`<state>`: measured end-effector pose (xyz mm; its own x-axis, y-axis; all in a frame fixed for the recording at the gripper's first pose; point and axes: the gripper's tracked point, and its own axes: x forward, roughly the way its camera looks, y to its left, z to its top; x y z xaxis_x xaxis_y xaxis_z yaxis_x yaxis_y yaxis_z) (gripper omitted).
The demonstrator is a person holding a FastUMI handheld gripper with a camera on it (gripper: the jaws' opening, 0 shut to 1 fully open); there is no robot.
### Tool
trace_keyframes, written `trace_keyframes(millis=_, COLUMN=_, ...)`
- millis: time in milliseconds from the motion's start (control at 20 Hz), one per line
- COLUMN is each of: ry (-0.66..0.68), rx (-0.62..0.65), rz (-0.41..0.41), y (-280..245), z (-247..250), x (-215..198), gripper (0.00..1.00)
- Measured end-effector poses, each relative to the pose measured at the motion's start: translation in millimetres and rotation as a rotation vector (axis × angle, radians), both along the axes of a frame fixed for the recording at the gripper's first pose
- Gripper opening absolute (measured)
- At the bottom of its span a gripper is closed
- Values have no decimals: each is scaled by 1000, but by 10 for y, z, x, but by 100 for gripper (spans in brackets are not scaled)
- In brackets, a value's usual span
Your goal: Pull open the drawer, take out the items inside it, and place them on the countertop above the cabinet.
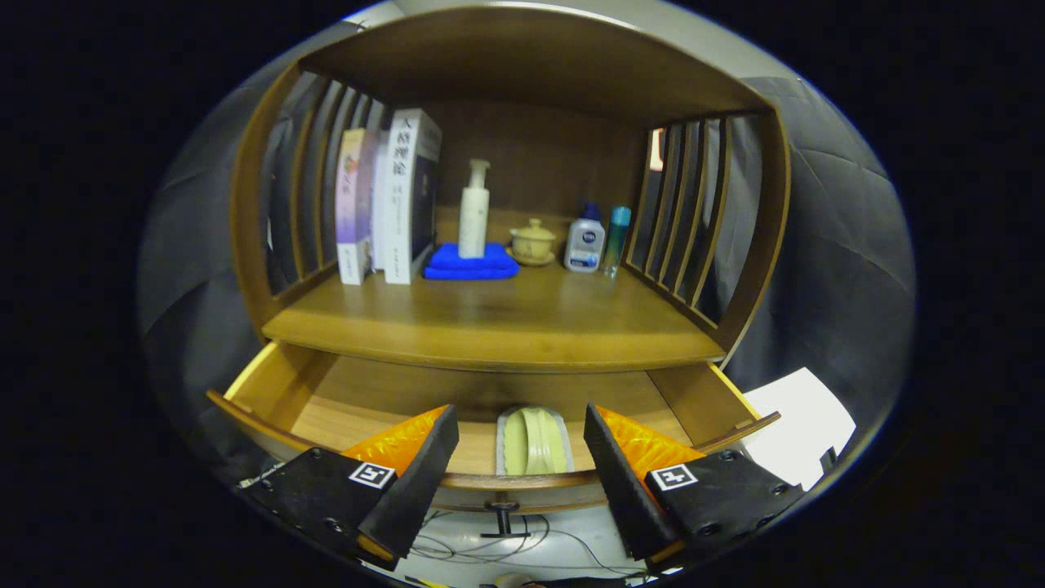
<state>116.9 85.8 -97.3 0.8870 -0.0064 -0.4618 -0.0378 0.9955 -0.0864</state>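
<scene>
The wooden drawer [343, 400] under the cabinet stands pulled open, its front rail crossing just behind my fingertips. Inside it, near the front middle, lies a pale green ridged item on a grey base [533, 441]. My gripper [521, 429] is open, hovering over the drawer front, with the green item showing in the gap between the fingers and a little beyond them; neither finger touches it. The drawer's dark knob [503, 516] hangs below the rail. The countertop [506, 322] lies above the drawer.
At the back of the countertop stand two books [388, 200], a white pump bottle [473, 212] on a folded blue cloth [472, 263], a lidded cup [532, 242], a small bottle [584, 241] and a teal tube [616, 237]. Slatted side walls flank it. White paper [796, 425] lies right.
</scene>
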Motion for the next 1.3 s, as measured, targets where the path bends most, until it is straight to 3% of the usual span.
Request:
trace_keyframes(millis=150, ry=145, rx=-6, rz=-43, y=-85, z=-173, x=177, gripper=98)
trace_keyframes(millis=300, ry=263, rx=80, rz=-42, y=-23, z=-390, x=331, gripper=98)
trace_keyframes(millis=650, ry=407, rx=81, rz=-51, y=-98, z=-761, x=443, gripper=94)
trace_keyframes(millis=750, ry=435, rx=43, rz=-53, y=-132, z=-830, x=452, gripper=80)
trace_keyframes(millis=900, ry=460, rx=16, rz=-38, y=-106, z=-907, x=422, gripper=51)
trace_keyframes(millis=1050, ry=448, rx=30, rz=-18, y=-54, z=-855, x=343, gripper=49)
trace_keyframes(millis=1100, ry=430, rx=37, rz=-11, y=-35, z=-861, x=437, gripper=18)
trace_keyframes(millis=1300, ry=363, rx=52, rz=-18, y=-26, z=-735, x=412, gripper=18)
